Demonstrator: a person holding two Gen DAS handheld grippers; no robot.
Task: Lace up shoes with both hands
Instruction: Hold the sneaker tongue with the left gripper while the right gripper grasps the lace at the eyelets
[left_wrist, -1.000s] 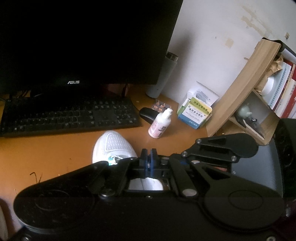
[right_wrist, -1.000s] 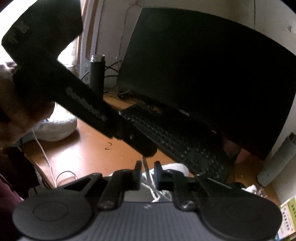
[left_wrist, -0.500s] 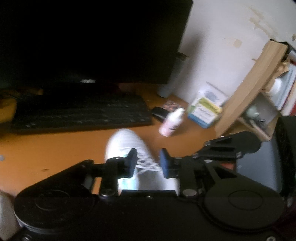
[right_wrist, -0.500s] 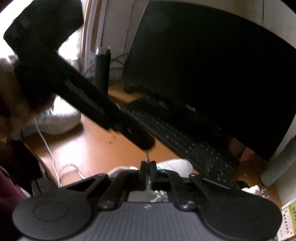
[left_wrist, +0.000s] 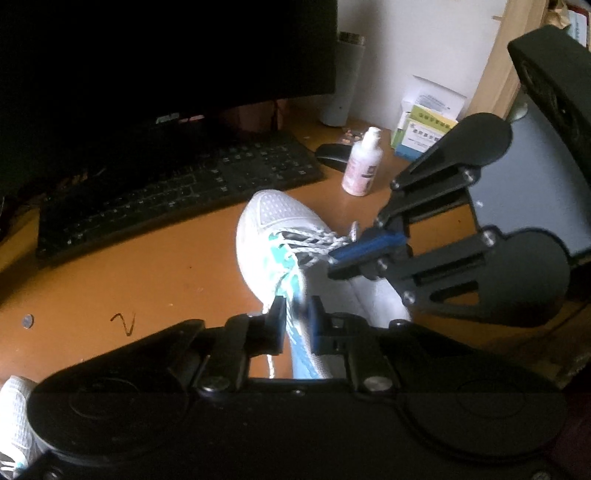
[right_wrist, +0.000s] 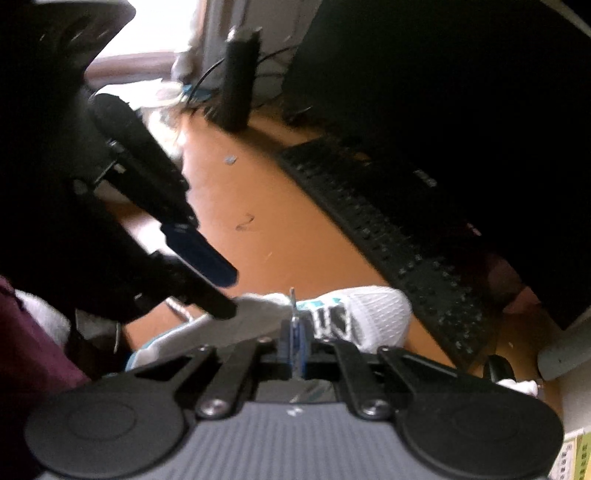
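2 obstacles flank the shoe: keyboard, bottle.

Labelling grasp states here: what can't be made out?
- Left wrist view: shoe heel hidden behind the left gripper, jaws closing; strand between them motion-blurred, contact unclear.
- Right wrist view: right gripper shut on a lace; its eyelet end is blurred.
- Left wrist view: second shoe cut off by bottom-left edge.

wall: white | desk: orange wood | shelf: wooden
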